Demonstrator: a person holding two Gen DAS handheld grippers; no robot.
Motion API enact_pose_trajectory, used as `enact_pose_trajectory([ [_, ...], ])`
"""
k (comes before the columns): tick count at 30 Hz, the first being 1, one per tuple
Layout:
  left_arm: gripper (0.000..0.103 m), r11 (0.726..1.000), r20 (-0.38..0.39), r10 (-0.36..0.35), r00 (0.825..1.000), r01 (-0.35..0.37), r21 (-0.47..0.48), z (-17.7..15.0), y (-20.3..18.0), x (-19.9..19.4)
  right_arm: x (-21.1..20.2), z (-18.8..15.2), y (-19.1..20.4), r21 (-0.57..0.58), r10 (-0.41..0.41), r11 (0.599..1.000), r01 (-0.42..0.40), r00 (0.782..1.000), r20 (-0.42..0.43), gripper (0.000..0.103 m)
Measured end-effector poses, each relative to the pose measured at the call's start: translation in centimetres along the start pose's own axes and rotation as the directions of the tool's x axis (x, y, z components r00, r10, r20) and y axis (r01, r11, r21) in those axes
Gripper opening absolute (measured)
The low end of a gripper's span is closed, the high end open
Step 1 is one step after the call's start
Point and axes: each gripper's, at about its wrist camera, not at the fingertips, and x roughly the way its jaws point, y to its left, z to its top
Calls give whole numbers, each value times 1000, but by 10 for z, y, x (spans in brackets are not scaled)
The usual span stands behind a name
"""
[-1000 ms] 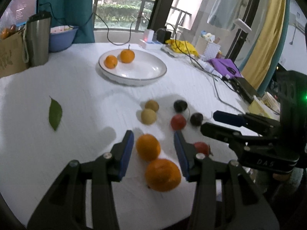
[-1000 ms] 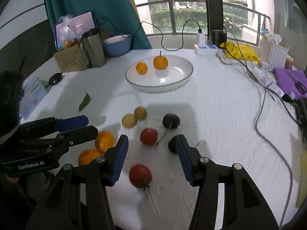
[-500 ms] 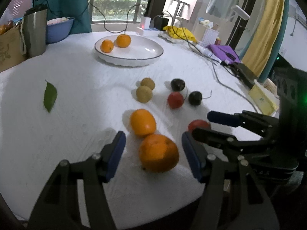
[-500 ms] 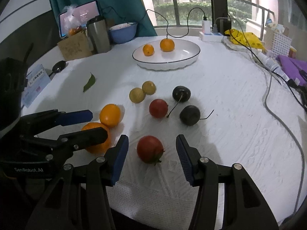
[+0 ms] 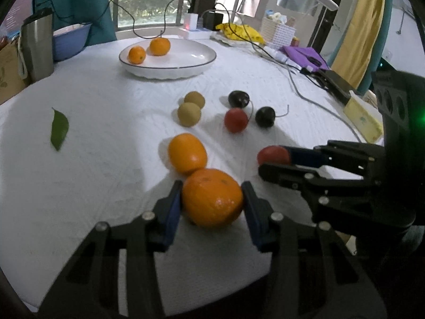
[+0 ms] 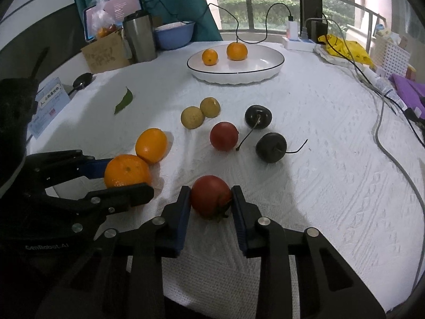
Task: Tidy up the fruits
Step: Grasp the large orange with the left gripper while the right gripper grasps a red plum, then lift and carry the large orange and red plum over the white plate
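Note:
My left gripper [image 5: 212,194] is shut on a large orange [image 5: 212,198] on the white tablecloth; it also shows in the right wrist view [image 6: 127,171]. My right gripper [image 6: 211,199] is shut on a red tomato [image 6: 211,195], seen in the left wrist view [image 5: 273,155]. A smaller orange [image 5: 188,152] touches the large one. Two tan fruits [image 6: 192,117], a red fruit [image 6: 224,136] and two dark cherries [image 6: 271,147] lie in the middle. A white plate [image 6: 265,73] at the back holds two small oranges [image 6: 237,51].
A green leaf [image 5: 59,128] lies at the left. A steel tumbler [image 6: 139,38], a blue bowl [image 6: 174,34] and a cardboard box [image 6: 105,54] stand at the back left. Cables [image 6: 382,133], a yellow bag [image 6: 345,46] and purple items [image 5: 305,54] lie at the right.
Both grippers have closed: the left onto the large orange, the right onto the red tomato. Both cameras have come lower and nearer the fruit.

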Motion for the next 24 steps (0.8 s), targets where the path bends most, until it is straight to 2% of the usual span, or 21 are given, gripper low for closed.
enact_pose_trajectory([
  [11, 44, 999, 30, -25, 999, 24, 23, 9, -5, -8, -8, 12, -4, -4, 1, 1000, -1, 1000, 22, 32],
  [24, 44, 1000, 94, -18, 995, 18, 4, 43, 8, -18, -15, 45, -14, -9, -15, 1000, 16, 998, 63, 32],
])
